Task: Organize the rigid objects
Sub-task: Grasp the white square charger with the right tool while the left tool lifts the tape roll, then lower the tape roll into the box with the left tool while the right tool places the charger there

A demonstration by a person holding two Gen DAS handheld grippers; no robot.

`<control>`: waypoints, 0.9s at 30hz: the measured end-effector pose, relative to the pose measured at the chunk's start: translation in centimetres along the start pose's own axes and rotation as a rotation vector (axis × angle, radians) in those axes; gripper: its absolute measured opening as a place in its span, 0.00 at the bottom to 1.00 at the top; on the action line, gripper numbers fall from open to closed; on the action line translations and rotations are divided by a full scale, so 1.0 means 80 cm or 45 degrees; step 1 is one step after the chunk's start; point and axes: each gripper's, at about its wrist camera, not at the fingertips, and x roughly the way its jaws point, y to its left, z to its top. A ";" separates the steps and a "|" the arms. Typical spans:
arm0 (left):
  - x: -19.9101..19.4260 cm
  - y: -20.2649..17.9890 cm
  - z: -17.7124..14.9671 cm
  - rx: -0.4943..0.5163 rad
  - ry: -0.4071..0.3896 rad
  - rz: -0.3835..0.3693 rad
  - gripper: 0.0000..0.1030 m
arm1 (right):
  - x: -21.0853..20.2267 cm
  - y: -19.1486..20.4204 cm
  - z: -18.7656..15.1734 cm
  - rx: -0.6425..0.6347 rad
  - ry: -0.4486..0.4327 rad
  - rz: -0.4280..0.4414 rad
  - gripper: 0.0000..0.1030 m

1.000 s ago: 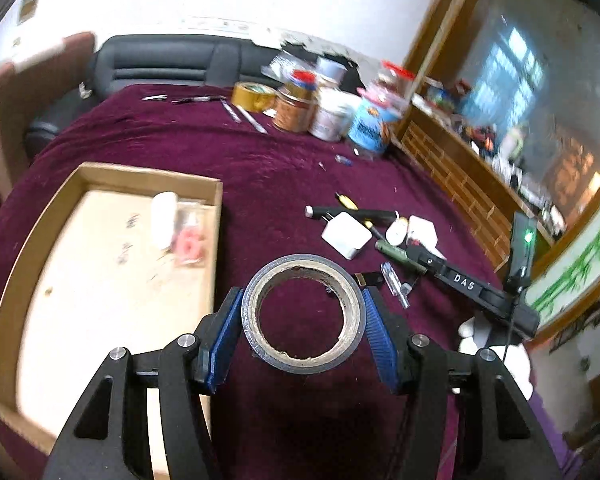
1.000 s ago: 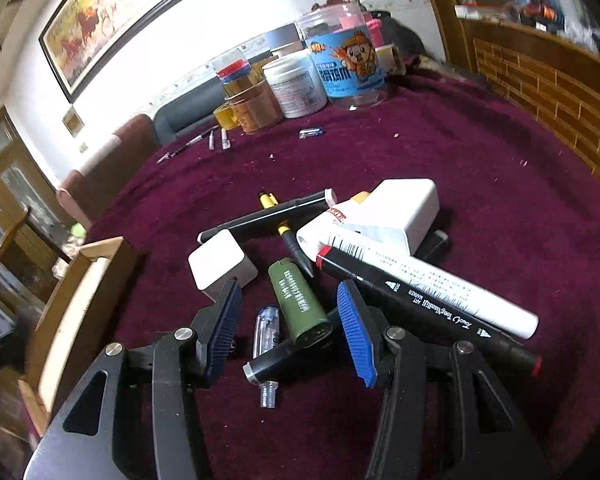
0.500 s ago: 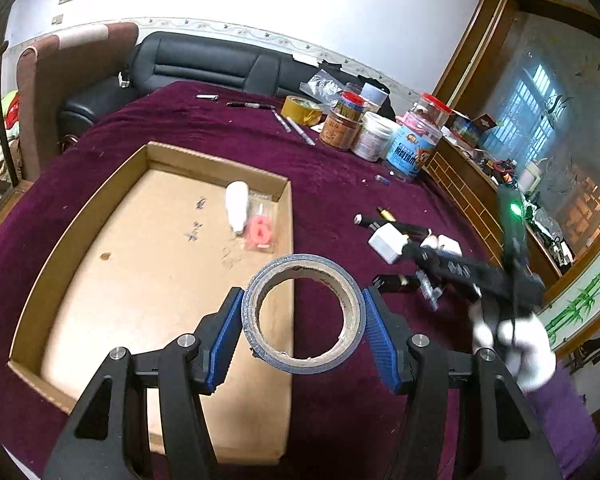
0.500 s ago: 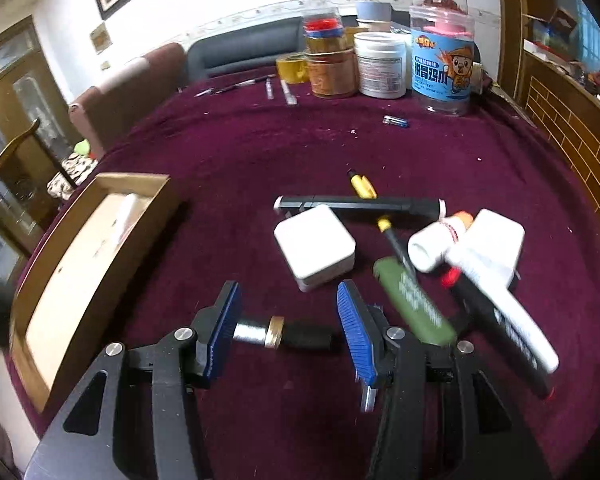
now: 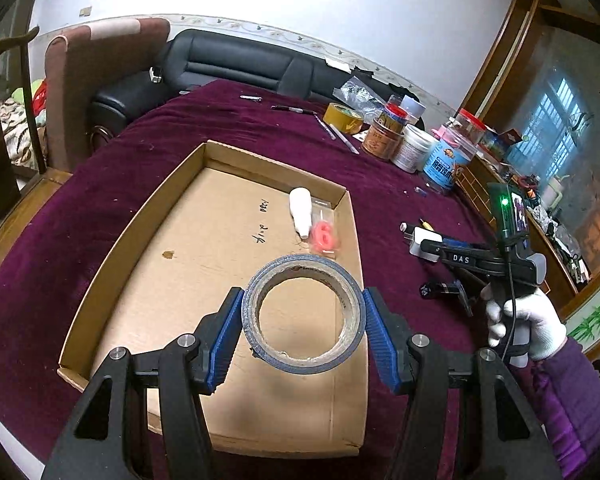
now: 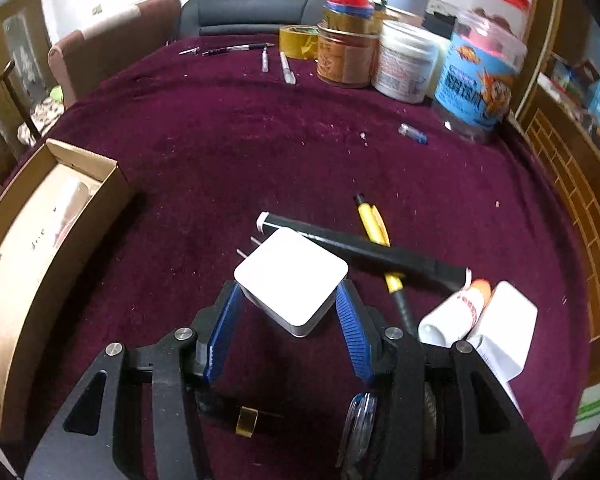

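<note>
Left gripper point(image 5: 304, 334): jaws spread wide, both blue pads pressed on the outer rim of a tape roll point(image 5: 303, 314), so it is gripping that roll.
Tape roll: blue-edged with a cardboard core, held flat between the pads above the near right part of the cardboard tray point(image 5: 172, 240).
Cardboard tray: ahead of and under the left gripper; at its far right corner lie a white bottle point(image 5: 301, 210) and a pink item in a clear packet point(image 5: 325, 236), touching each other.
Right gripper point(image 6: 288, 328): jaws apart, blue pads flanking the near corner of a white charger point(image 6: 291, 280); whether the pads touch it I cannot tell.
White charger: square, on the purple cloth point(image 6: 228, 148) between the right gripper's fingertips, prongs pointing away to the left.
Just beyond the charger: a black marker point(image 6: 376, 254) lying across a yellow pen point(image 6: 374, 226).
Right of the right gripper: a white tube point(image 6: 454, 316) beside a white block point(image 6: 508, 324).
Far ahead: jars point(image 6: 408, 60) and a yellow tape roll point(image 6: 298, 40) at the table's far edge.
</note>
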 end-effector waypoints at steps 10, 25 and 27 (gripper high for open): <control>0.011 0.003 -0.006 -0.009 0.041 -0.027 0.52 | 0.028 -0.007 0.015 0.163 0.065 0.003 0.53; 0.057 0.034 0.080 0.099 0.096 0.083 0.52 | -0.050 0.025 0.017 0.236 -0.081 0.317 0.51; 0.079 0.040 0.096 0.099 0.137 0.089 0.52 | -0.057 0.054 0.022 0.195 -0.100 0.381 0.52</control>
